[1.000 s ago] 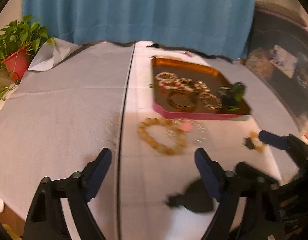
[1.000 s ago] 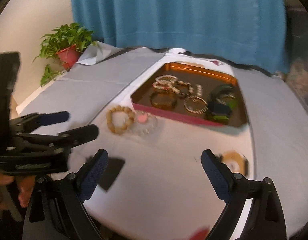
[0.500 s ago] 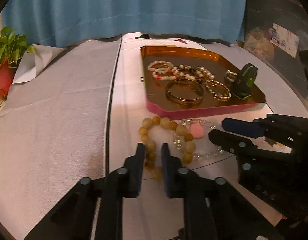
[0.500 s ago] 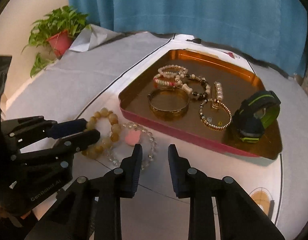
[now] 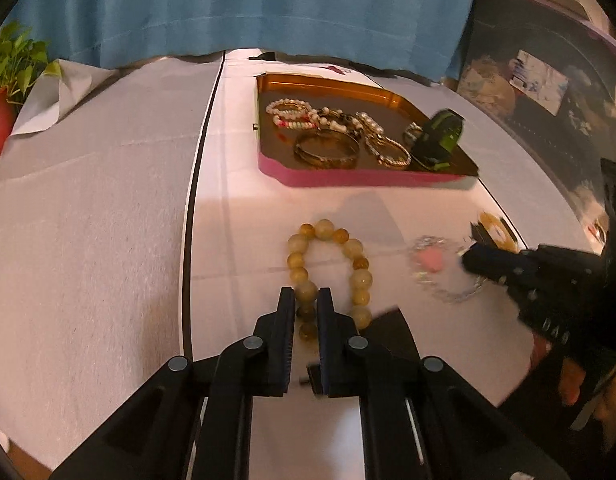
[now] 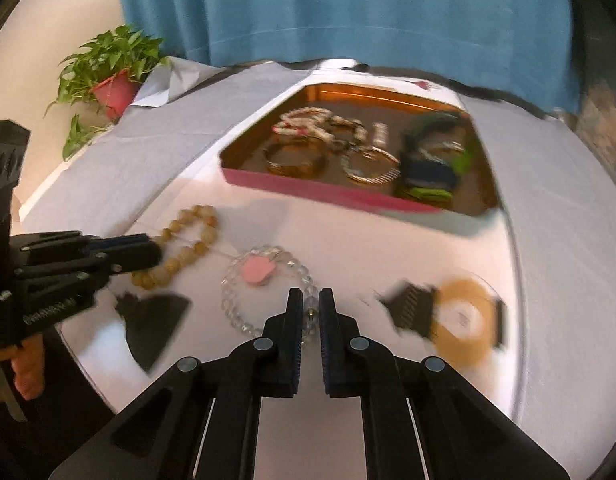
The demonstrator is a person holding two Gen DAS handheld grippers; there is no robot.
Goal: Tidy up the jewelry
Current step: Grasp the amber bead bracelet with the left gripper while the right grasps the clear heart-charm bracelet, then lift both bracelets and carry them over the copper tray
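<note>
Angling down, L hand-held gripper (image 5: 306, 295) pinches amber bead bracelet (image 5: 328, 268), R hand-held gripper (image 6: 308, 300) clear one (image 6: 267, 292) (both clamped).

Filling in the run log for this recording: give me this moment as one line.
left hand-held gripper: shut on amber bead bracelet | right hand-held gripper: shut on clear bead bracelet | tray: other jewelry inside

Chunky amber bead bracelet (image 5: 328, 268) lies flat on the white table, its near beads pinched in a gripper. Just beside it sits a clear crystal bracelet (image 6: 267, 292) with a pink heart charm, also pinched at its near edge. Behind both, the pink-walled tray (image 5: 368, 178) holds a gold bangle, pearl strands and a green-black watch.
</note>
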